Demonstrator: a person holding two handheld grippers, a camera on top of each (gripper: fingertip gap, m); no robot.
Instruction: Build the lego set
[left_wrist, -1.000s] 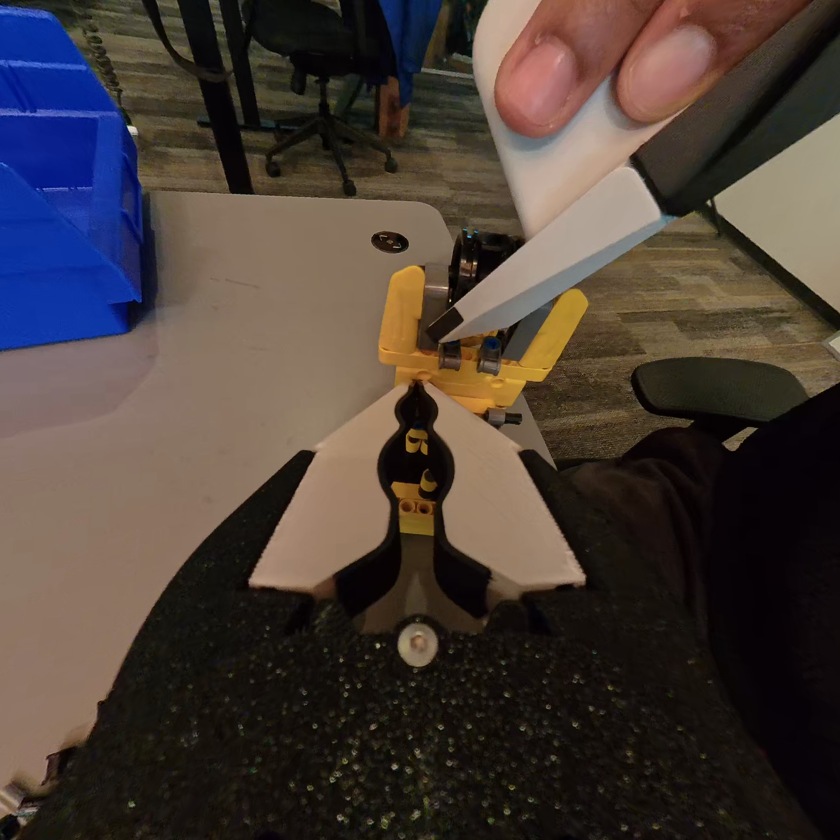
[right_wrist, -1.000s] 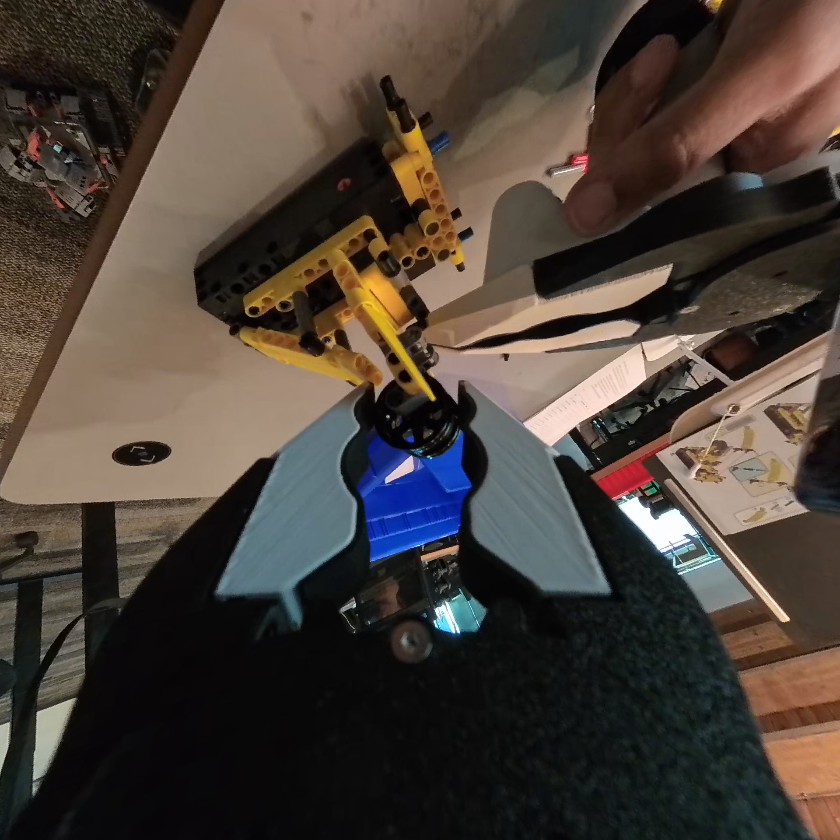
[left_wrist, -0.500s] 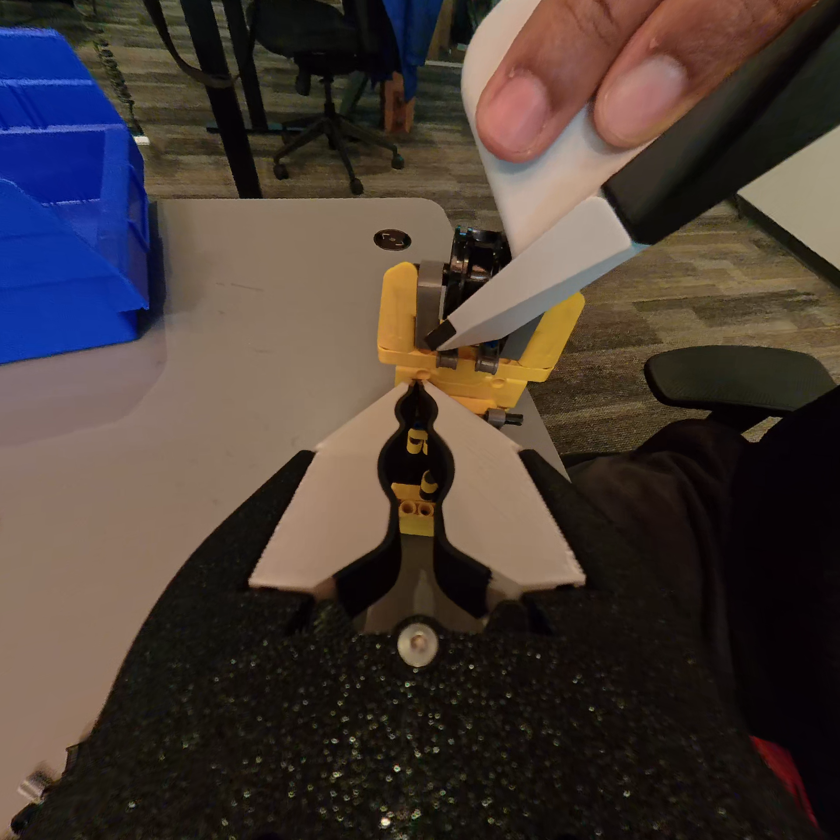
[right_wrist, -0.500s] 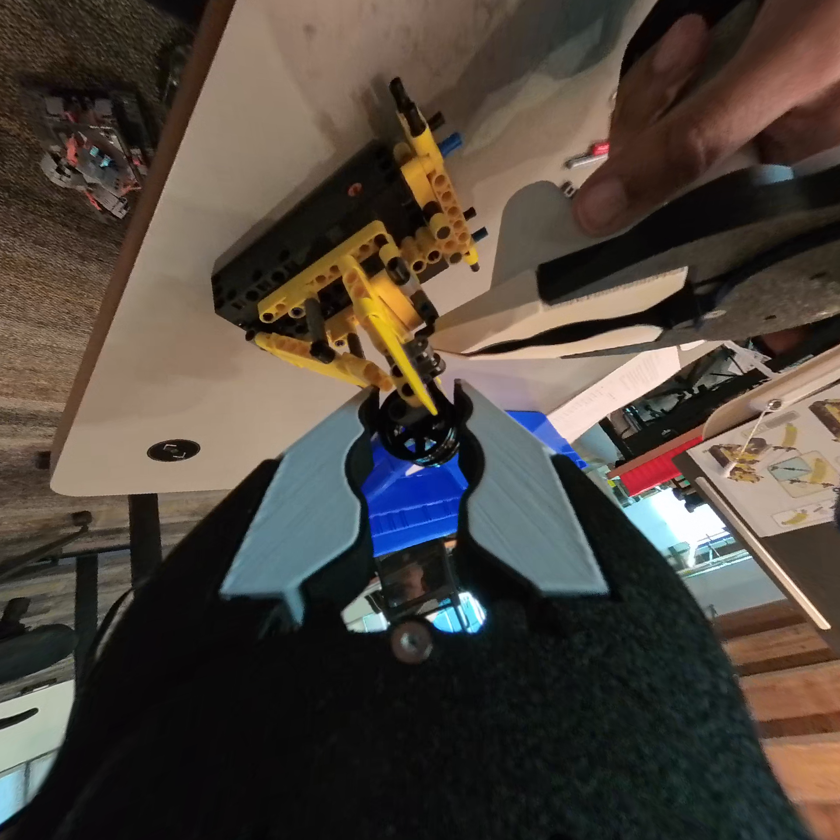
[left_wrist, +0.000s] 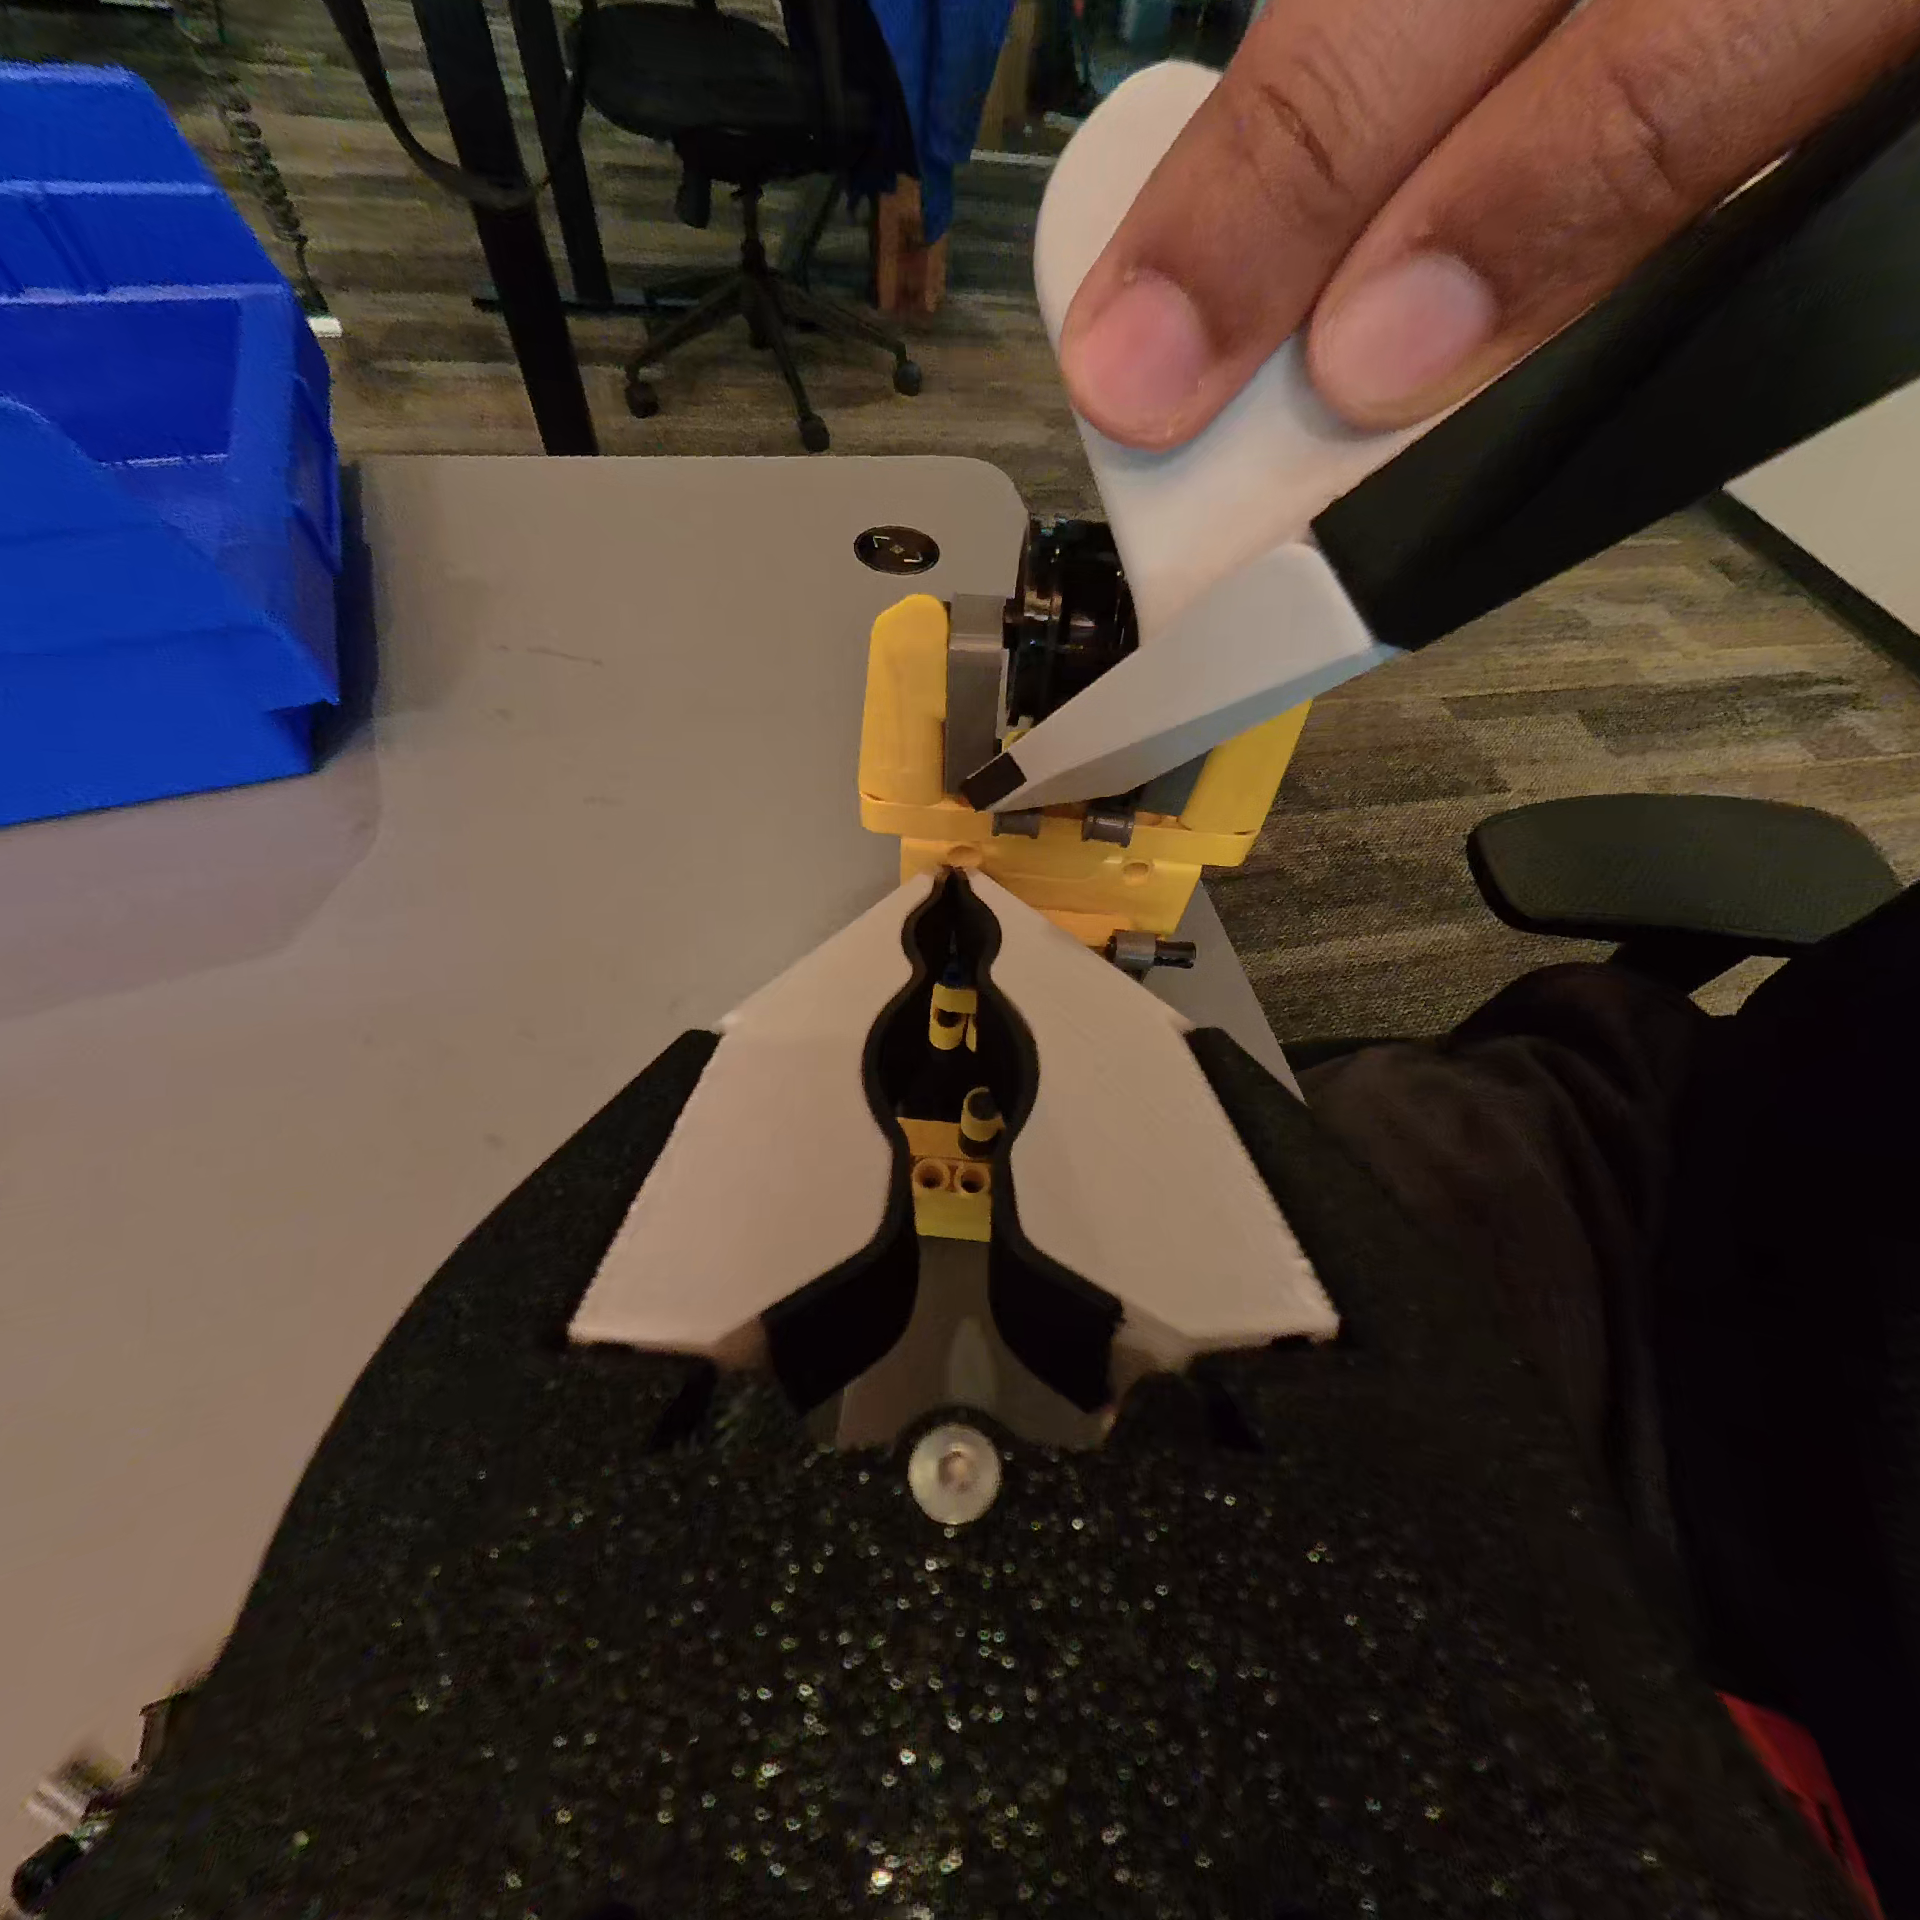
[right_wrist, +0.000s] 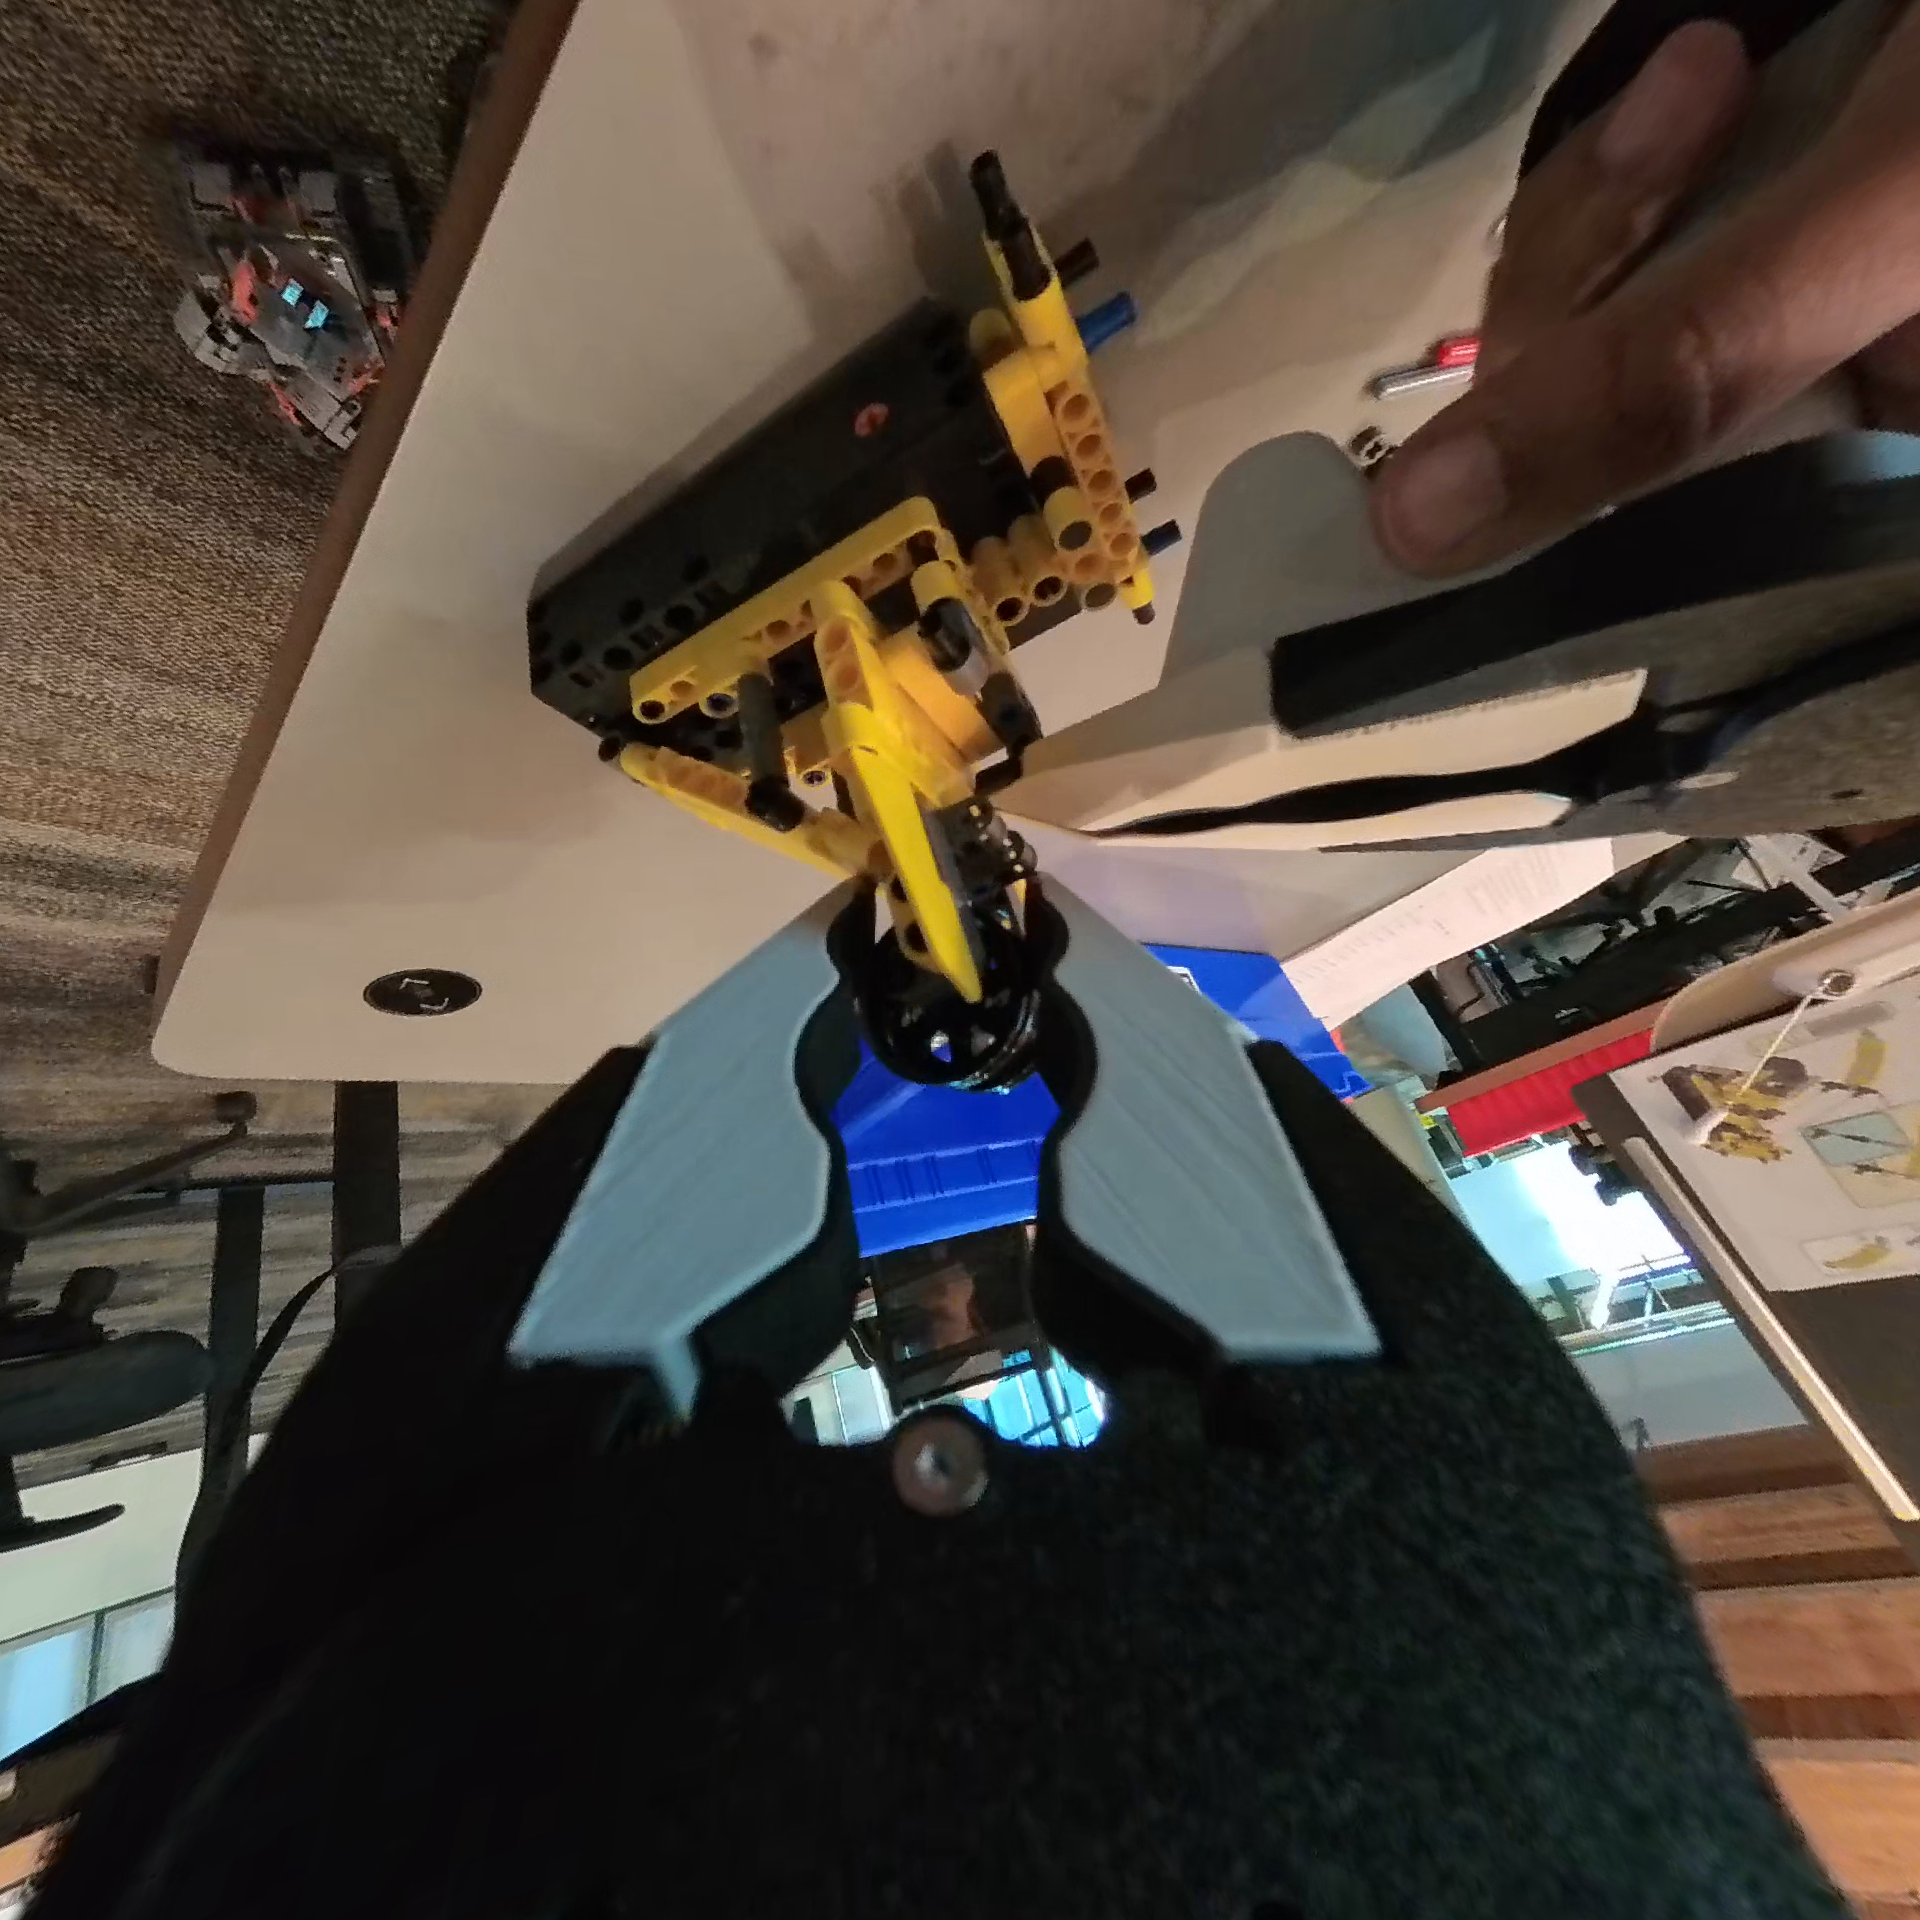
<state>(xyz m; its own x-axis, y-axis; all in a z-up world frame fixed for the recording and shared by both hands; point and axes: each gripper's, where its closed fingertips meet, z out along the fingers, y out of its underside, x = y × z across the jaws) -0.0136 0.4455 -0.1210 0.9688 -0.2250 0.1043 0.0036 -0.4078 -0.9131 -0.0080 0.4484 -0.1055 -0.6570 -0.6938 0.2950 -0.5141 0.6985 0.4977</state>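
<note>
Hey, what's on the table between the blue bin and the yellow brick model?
Nothing: in the left wrist view the table is bare between the blue bin and the yellow brick model, except for a small round black disc near its far edge.

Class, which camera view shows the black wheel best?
The right wrist view: the black wheel sits ringed by the right gripper. The left wrist view shows only its edge behind the yellow model.

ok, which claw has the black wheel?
The blue-grey right claw, closed around the black wheel; the white left claw grips the yellow model instead.
</note>
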